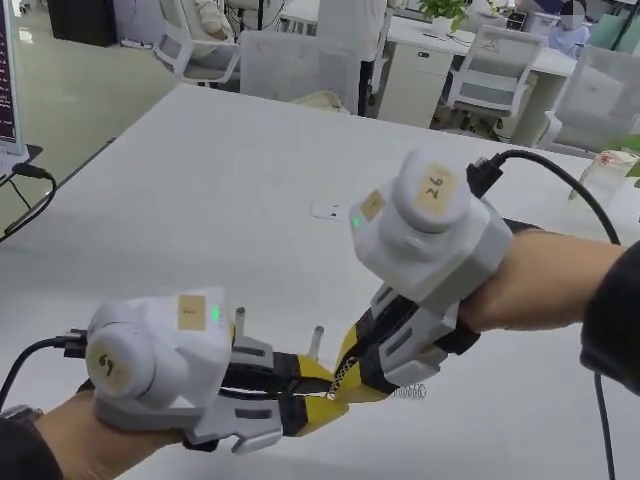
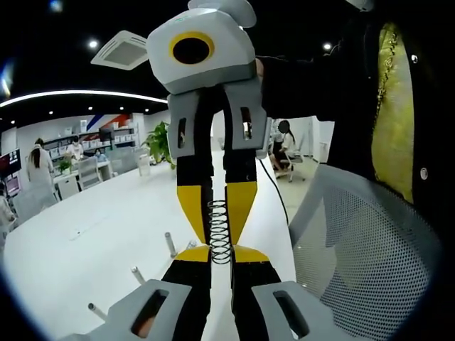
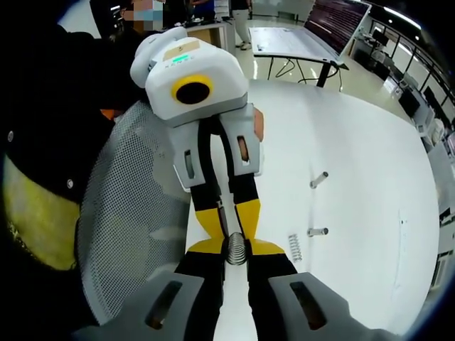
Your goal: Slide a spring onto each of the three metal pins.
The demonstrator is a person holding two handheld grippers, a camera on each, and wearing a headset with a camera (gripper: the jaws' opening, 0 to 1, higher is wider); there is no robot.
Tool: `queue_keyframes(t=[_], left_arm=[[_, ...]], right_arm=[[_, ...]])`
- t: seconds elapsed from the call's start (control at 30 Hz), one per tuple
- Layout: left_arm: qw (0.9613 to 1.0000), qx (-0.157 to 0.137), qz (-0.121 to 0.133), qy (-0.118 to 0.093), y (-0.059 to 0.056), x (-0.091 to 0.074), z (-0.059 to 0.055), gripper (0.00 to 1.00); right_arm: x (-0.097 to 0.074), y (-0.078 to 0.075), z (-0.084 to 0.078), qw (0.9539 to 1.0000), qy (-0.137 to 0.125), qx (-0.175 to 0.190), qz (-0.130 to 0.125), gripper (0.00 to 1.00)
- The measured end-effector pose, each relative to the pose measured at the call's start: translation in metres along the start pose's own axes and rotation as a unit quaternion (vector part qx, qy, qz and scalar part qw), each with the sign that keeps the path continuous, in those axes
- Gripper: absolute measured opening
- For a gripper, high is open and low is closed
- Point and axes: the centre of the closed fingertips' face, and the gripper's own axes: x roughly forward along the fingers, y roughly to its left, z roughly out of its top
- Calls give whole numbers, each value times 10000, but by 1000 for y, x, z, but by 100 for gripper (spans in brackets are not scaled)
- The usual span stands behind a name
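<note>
Left tongs [image 2: 221, 257] and right tongs [image 3: 237, 254] meet tip to tip, both pinching 1 spring [image 2: 220, 224] over the table [image 1: 250, 180]. In the left gripper view, 3 pins [image 2: 170, 245] stand at 8 o'clock of it. In the head view, a spare spring [image 1: 410, 393] lies at 3 o'clock.

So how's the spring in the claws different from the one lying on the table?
The held spring is up off the table; the loose spring lies flat on it. The held spring is pinched between the left gripper and right gripper; the loose spring is untouched. Both are silvery coils.
</note>
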Motion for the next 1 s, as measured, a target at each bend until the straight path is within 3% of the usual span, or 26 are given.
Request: queue_keyframes(t=[0.5, 1.0], left_arm=[[10000, 10, 1, 82, -1, 2, -2, 6], [9994, -323, 71, 98, 2, 0, -6, 24]], right_arm=[[0, 0, -4, 9995, 288, -114, 20, 8], [-2, -3, -8, 9995, 310, -100, -23, 8]])
